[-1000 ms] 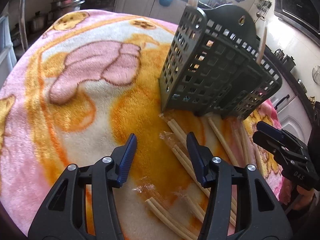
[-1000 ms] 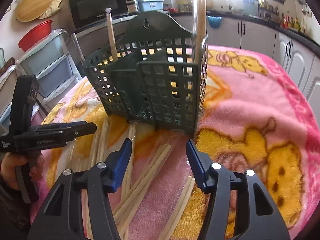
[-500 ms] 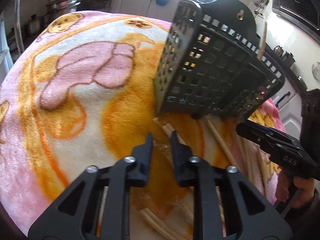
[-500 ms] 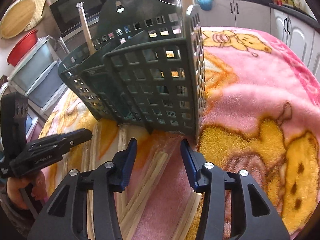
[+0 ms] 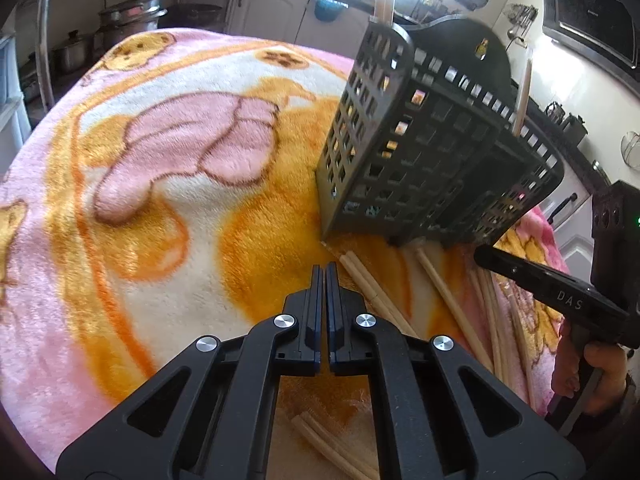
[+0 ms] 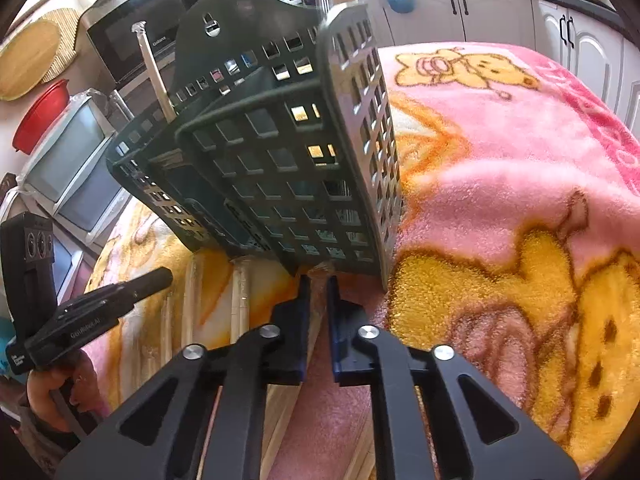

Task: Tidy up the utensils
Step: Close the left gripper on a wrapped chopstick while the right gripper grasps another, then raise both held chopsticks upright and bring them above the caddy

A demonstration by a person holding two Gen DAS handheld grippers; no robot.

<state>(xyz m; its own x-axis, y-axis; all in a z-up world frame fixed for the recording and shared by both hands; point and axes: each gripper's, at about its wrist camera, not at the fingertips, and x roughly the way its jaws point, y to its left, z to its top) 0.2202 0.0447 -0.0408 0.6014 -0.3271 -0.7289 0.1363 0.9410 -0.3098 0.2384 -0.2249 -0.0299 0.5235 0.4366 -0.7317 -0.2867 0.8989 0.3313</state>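
Note:
A dark green slotted utensil basket [image 5: 424,168] stands on the blanket, with wrapped chopsticks [image 5: 522,92] upright in it; it also shows in the right wrist view [image 6: 288,176]. Several wrapped chopstick pairs [image 5: 372,288] lie in front of it. My left gripper [image 5: 325,270] is shut with nothing between its pads, just left of the chopsticks. My right gripper [image 6: 316,284] is shut on a wrapped chopstick pair [image 6: 318,300] close under the basket's front corner.
The pink and orange cartoon blanket [image 5: 160,168] covers the table. Kitchen cabinets [image 6: 480,12], a microwave [image 6: 132,36], a red bowl [image 6: 40,114] and pots [image 5: 132,12] stand around the table's edges.
Both grippers went from wide open to shut. The right one moved in toward the basket's foot and closed on a wrapped chopstick pair. The left one closed on nothing.

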